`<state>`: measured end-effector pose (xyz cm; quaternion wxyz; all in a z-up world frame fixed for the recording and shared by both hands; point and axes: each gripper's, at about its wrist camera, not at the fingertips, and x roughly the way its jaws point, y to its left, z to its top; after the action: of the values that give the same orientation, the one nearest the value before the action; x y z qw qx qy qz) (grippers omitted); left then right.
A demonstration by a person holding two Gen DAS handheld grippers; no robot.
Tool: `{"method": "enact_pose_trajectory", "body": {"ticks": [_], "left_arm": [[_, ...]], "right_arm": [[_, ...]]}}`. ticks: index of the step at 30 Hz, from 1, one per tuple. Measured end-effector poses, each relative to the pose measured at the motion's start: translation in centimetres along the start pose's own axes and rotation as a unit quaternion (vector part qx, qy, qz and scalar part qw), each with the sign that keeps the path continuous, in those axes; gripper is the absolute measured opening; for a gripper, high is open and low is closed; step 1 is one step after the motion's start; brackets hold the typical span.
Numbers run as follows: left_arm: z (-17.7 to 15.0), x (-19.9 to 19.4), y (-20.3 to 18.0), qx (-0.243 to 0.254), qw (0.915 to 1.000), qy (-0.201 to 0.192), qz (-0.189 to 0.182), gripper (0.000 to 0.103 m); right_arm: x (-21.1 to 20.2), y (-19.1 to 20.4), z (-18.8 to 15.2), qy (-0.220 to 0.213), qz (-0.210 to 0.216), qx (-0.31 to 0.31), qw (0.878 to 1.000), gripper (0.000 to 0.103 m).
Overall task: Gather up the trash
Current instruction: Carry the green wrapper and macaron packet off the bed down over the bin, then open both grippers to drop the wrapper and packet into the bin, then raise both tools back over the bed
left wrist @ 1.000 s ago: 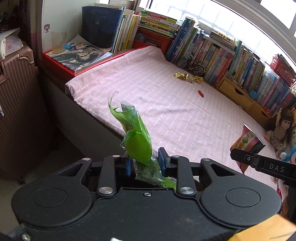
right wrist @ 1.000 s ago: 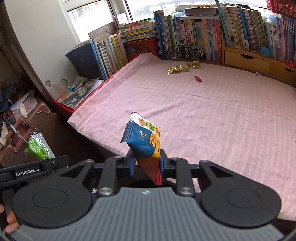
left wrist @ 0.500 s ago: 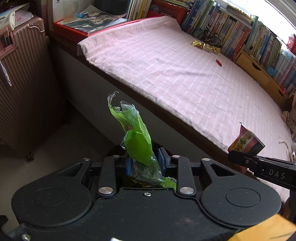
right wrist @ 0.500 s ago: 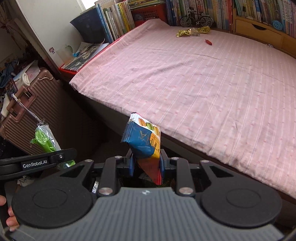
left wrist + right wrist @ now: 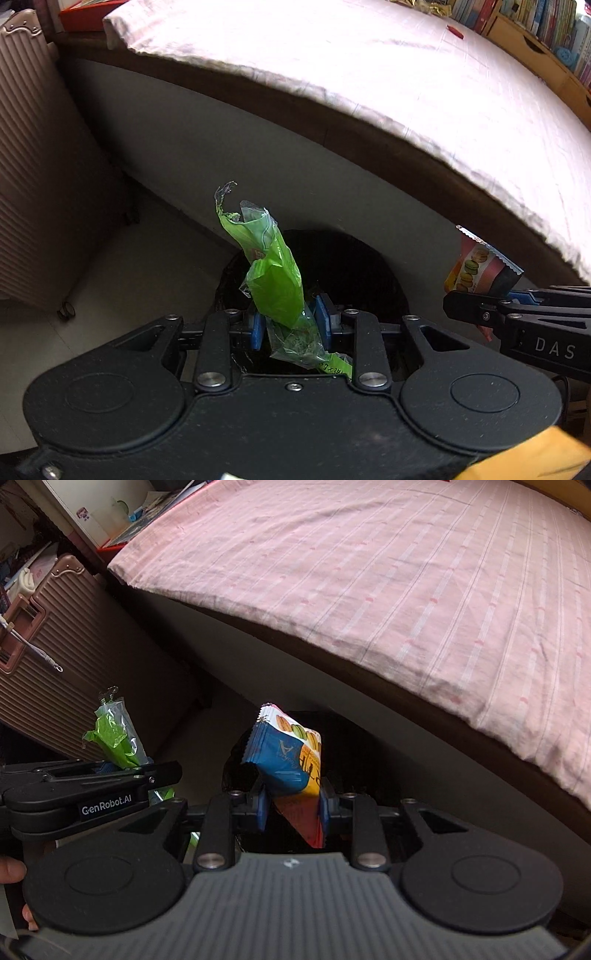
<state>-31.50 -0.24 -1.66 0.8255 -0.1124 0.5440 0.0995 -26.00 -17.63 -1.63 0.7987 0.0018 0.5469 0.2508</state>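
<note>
Left gripper (image 5: 290, 326) clamped on green wrapper (image 5: 275, 284), right gripper (image 5: 293, 808) clamped on macaron packet (image 5: 291, 760), both above dark bin (image 5: 354, 273) beside bed (image 5: 406, 572).

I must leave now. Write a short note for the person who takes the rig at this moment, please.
Left tool: shut on the green wrapper.
Right tool: shut on the macaron snack packet.
Both hang over the black bin on the floor beside the bed.
Done: two pieces picked up and brought to the bin.
Left: release both into the bin. Then fetch the small red piece at the far side of the bed.
</note>
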Motion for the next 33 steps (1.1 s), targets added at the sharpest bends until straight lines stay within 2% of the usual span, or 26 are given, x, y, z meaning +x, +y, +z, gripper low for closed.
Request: {"method": "enact_pose_trajectory", "body": {"ticks": [13, 16, 19, 20, 21, 26, 30, 33], "left_arm": [[-1.6, 11.8, -0.2, 0.018, 0.9994, 0.028, -0.004, 0.029], [-2.0, 13.8, -0.3, 0.022, 0.9992, 0.034, -0.003, 0.038], [-2.2, 15.2, -0.8, 0.023, 0.9989, 0.041, -0.003, 0.048], [-2.3, 15.4, -0.8, 0.023, 0.9988, 0.043, -0.003, 0.054], [-2.3, 15.5, -0.8, 0.022, 0.9988, 0.043, -0.002, 0.057], [-2.6, 14.6, -0.7, 0.024, 0.9992, 0.030, 0.011, 0.065], [-1.8, 11.9, -0.4, 0.026, 0.9992, 0.026, 0.013, 0.068], [-0.8, 8.3, -0.5, 0.025, 0.9993, 0.024, 0.012, 0.071]], "right_arm": [[9.1, -2.9, -2.2, 0.014, -0.013, -0.004, 1.000, 0.035], [10.6, -3.3, -2.8, 0.014, -0.014, -0.004, 1.000, 0.043], [11.6, -3.6, -3.3, 0.011, -0.015, -0.009, 1.000, 0.059], [11.9, -3.6, -3.3, 0.010, -0.015, -0.012, 1.000, 0.065], [12.1, -3.7, -3.4, 0.009, -0.016, -0.015, 1.000, 0.066], [11.6, -3.7, -3.0, 0.002, -0.014, -0.012, 1.000, 0.070], [9.4, -3.2, -2.4, -0.002, -0.013, -0.013, 1.000, 0.070], [6.8, -2.3, -1.3, -0.002, -0.014, -0.018, 1.000, 0.070]]}}
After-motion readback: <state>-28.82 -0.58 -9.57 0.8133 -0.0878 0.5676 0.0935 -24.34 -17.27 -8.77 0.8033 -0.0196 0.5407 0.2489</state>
